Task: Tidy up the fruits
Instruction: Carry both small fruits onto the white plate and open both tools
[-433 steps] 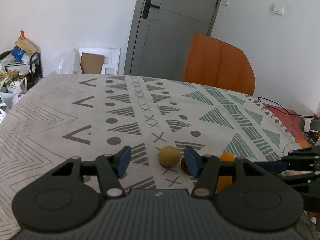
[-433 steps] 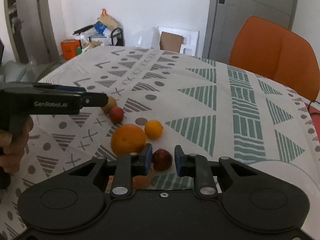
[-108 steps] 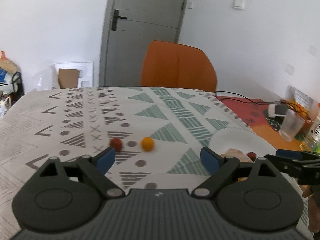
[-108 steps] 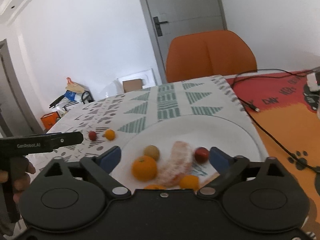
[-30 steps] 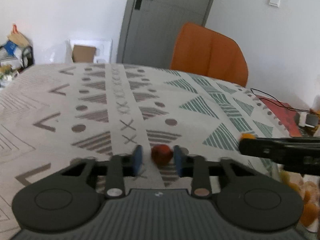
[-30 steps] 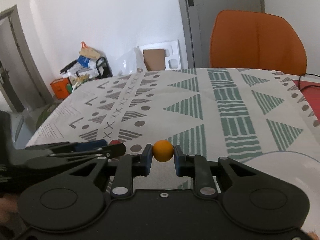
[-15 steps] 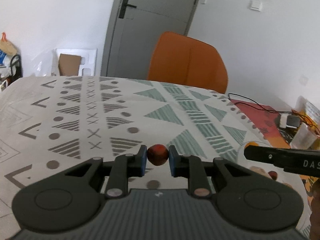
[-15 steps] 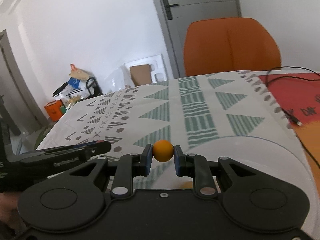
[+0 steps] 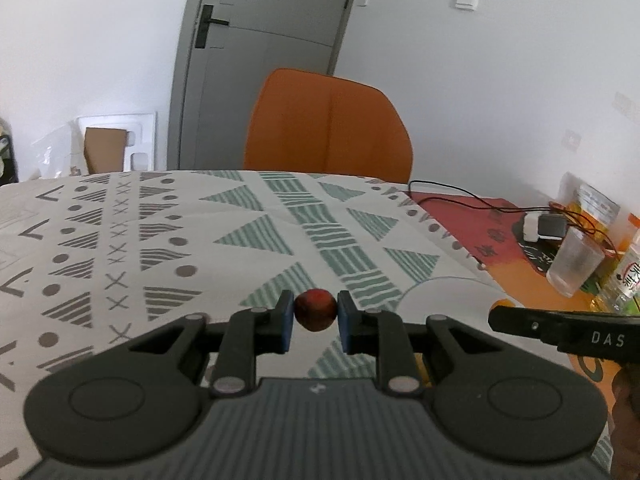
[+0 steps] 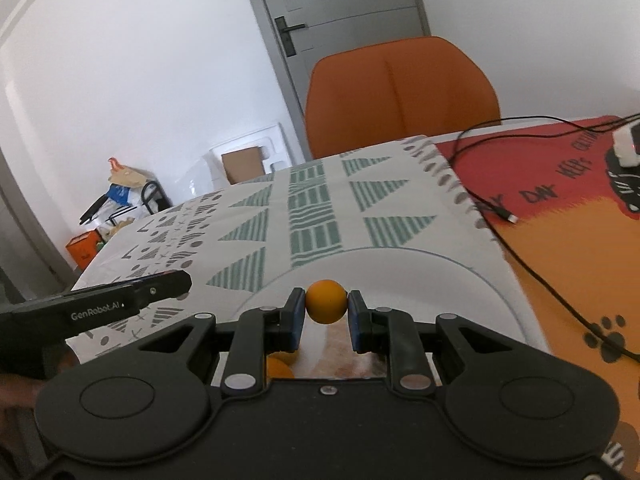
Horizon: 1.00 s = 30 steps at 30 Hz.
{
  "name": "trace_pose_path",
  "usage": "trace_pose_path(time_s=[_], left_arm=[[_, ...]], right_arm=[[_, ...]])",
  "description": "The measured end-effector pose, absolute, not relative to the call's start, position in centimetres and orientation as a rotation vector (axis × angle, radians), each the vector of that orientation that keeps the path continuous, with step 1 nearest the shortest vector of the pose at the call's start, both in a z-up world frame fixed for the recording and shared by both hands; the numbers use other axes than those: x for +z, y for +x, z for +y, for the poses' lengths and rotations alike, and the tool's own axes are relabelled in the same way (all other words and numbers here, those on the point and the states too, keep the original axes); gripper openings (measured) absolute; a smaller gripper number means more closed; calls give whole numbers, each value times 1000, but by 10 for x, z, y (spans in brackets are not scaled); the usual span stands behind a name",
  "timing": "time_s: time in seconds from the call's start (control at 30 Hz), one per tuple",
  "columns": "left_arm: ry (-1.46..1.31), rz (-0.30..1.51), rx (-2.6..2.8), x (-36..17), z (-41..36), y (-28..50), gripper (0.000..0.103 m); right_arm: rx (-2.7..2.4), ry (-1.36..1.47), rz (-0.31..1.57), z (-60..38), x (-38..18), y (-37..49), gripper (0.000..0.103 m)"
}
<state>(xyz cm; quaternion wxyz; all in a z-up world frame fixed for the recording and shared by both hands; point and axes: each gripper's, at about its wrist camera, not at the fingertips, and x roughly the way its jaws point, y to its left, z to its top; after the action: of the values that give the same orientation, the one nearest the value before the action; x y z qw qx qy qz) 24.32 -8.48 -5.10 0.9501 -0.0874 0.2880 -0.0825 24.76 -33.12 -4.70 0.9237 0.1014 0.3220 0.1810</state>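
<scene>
Fruit is in both our grippers. Our left gripper is clamped on a small dark red fruit, held above the patterned tablecloth near the edge of the white plate. Our right gripper pinches a small orange fruit between its blue pads, held over the white plate. More fruit lies on the plate beneath it, mostly hidden. An orange chair stands behind the table.
</scene>
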Motion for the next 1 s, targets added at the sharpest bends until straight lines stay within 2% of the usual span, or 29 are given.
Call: trace_pose_path(time_s=[0.33, 0.47, 1.0], left_arm=[[-141, 588, -220, -50, -118, 247, 21], [-127, 592, -241, -50, -132, 248, 21], [-52, 588, -335, -45, -180, 260, 21]], right_arm=[[352, 252, 662, -362, -55, 239, 22], [343, 307, 645, -380, -56, 237, 32], [297, 347, 631, -413, -63, 235, 32]])
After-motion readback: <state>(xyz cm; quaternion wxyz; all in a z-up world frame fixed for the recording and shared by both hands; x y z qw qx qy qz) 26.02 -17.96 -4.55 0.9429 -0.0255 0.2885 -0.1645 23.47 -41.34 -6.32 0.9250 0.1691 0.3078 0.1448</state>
